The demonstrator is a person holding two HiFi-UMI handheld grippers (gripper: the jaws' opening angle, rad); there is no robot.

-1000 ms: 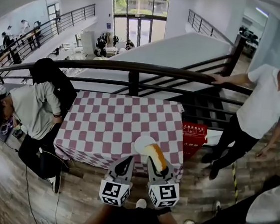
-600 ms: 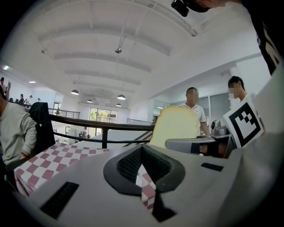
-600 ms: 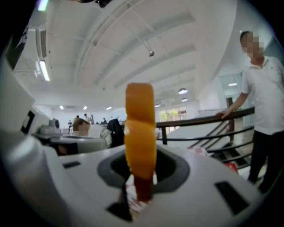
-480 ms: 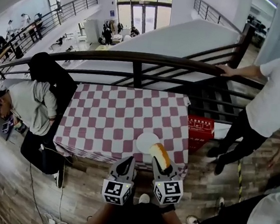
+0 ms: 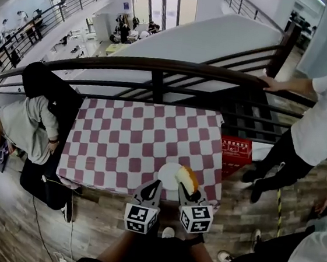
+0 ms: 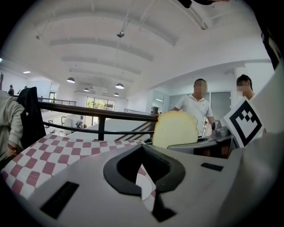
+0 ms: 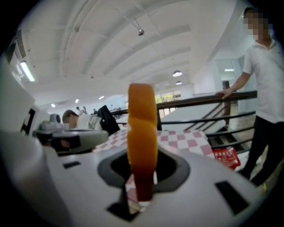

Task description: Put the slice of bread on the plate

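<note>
The right gripper (image 5: 188, 190) is clamped on a pale slice of bread with a golden-brown crust (image 5: 186, 179), held on edge between its jaws, over the round white plate (image 5: 167, 175) just ahead of its tips. Just to its left, the left gripper (image 5: 152, 188) has its jaws pressed together on nothing, at the near edge of the red-and-white checked tablecloth (image 5: 127, 144).

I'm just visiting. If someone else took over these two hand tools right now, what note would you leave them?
Right gripper: shut on the slice of bread, which it holds on edge.
Left gripper: jaws together, nothing in them, alongside the right one.
Plate: white, near the front edge of the checkered table. In the head view the bread overlaps its right side.
Done: bread picked up.
Left: lay it on the plate, let go.
</note>
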